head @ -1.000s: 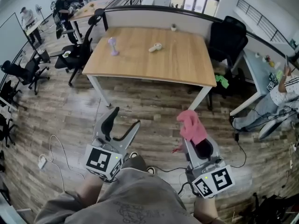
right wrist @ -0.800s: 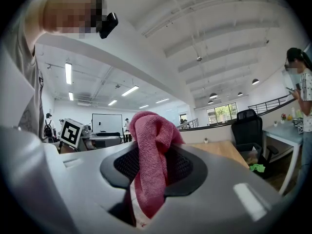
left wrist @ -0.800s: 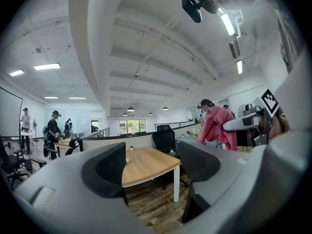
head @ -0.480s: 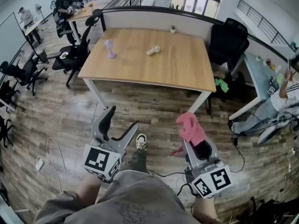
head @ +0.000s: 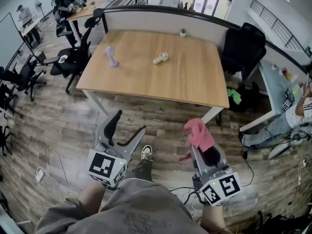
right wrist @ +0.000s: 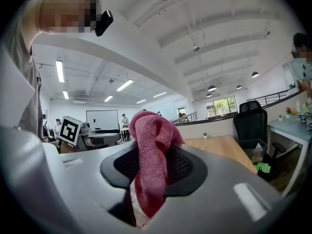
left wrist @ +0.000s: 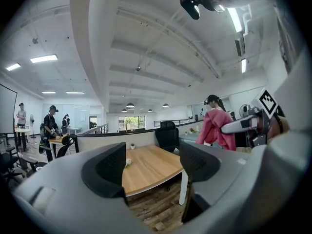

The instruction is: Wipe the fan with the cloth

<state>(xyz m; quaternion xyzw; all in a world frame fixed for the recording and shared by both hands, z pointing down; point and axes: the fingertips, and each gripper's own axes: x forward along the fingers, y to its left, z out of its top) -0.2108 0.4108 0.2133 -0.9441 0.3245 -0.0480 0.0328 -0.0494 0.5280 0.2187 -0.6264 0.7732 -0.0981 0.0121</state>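
A small purple fan [head: 111, 56] stands upright on the left part of the wooden table [head: 195, 82], well ahead of both grippers. My left gripper [head: 129, 122] hangs over the floor short of the table, open and empty; in the left gripper view its jaws [left wrist: 151, 167] frame the table [left wrist: 156, 156]. My right gripper [head: 200, 143] is shut on a pink cloth [head: 199, 132], which bunches up above the fingers. In the right gripper view the cloth [right wrist: 153, 145] fills the gap between the jaws. The fan does not show in either gripper view.
A white roll-like object [head: 161, 58] and a small pot [head: 183, 32] also sit on the table. Black office chairs stand at its left [head: 73, 57] and far right [head: 243, 45]. Cables [head: 48, 165] lie on the wood floor. A seated person [head: 297, 111] is at the right.
The table has drawn nearer as the person walks toward it, a shoe stepping forward between the grippers. Both grippers keep their pose, the cloth still held in the right one.
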